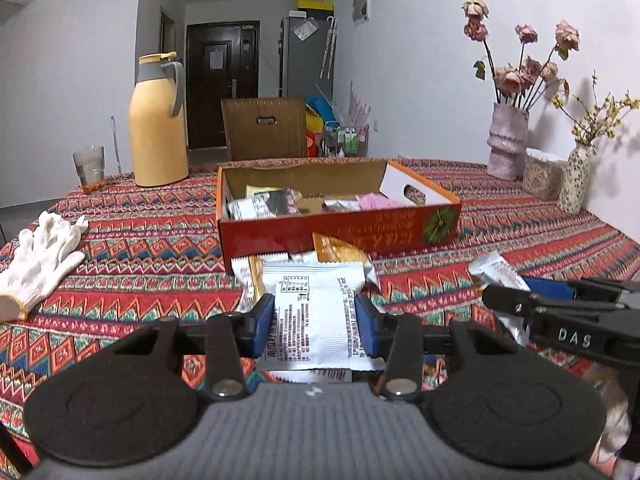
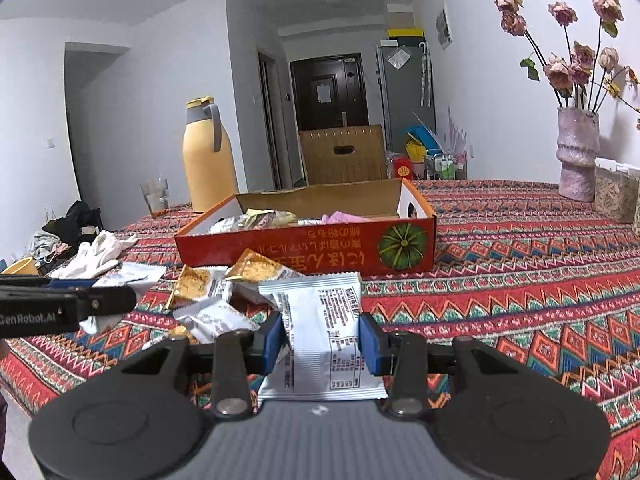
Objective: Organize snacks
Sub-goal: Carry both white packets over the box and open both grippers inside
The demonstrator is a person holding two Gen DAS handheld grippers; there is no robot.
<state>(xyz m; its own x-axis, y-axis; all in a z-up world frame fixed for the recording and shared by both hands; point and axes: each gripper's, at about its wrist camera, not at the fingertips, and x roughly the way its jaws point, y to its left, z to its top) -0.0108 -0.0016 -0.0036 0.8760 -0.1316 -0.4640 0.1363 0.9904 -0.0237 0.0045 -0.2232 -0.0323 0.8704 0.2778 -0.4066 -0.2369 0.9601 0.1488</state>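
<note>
My left gripper (image 1: pixel 315 320) is shut on a white snack packet (image 1: pixel 316 296), held just above the patterned tablecloth. My right gripper (image 2: pixel 320 340) is shut on another white packet (image 2: pixel 316 312). Each gripper shows in the other's view: the right gripper (image 1: pixel 504 296) at the right edge, the left gripper (image 2: pixel 100 300) at the left edge. Ahead stands an open red-orange cardboard box (image 1: pixel 340 236) (image 2: pixel 280 252) with several packets inside. Several loose orange-and-white snack packets (image 2: pixel 208 292) (image 1: pixel 340 248) lie in front of the box.
A yellow thermos jug (image 1: pixel 158 128) and a glass (image 1: pixel 89 168) stand at the far left of the table. White gloves (image 1: pixel 40 256) lie at the left. A pink vase of flowers (image 1: pixel 506 140) and a speckled vase (image 1: pixel 576 180) stand at the far right.
</note>
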